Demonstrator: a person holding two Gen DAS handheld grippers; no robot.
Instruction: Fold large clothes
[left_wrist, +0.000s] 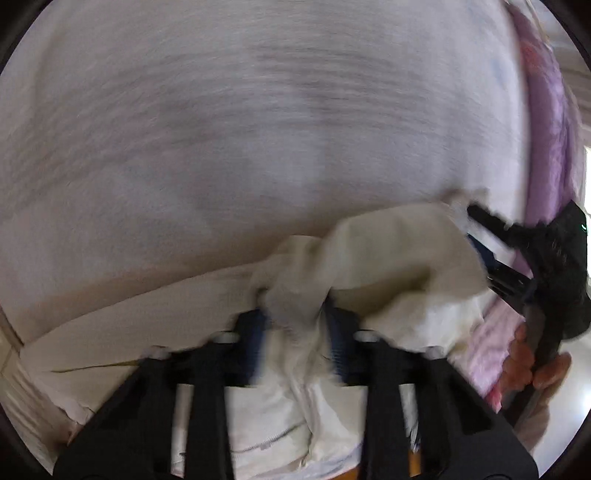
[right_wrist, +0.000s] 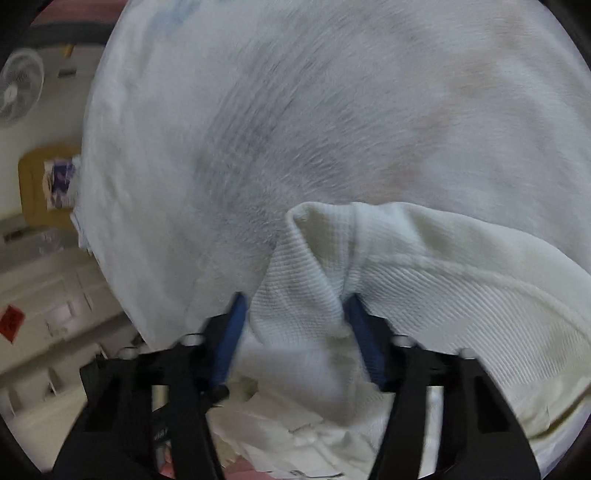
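Observation:
A large white knitted garment (left_wrist: 258, 129) fills both views, spread wide and blurred by motion. My left gripper (left_wrist: 295, 314) is shut on a bunched fold of its cream edge (left_wrist: 388, 251). My right gripper (right_wrist: 295, 310) is shut on another bunched ribbed fold (right_wrist: 306, 277) of the same garment (right_wrist: 332, 110). The right gripper also shows in the left wrist view (left_wrist: 517, 251), at the right, held by a hand (left_wrist: 528, 365), its fingertips at the cloth edge.
A purple-pink bedcover (left_wrist: 546, 129) lies at the right. In the right wrist view a white fan (right_wrist: 18, 88), a brown board (right_wrist: 40, 184) and white cabinets (right_wrist: 55, 295) stand at the left.

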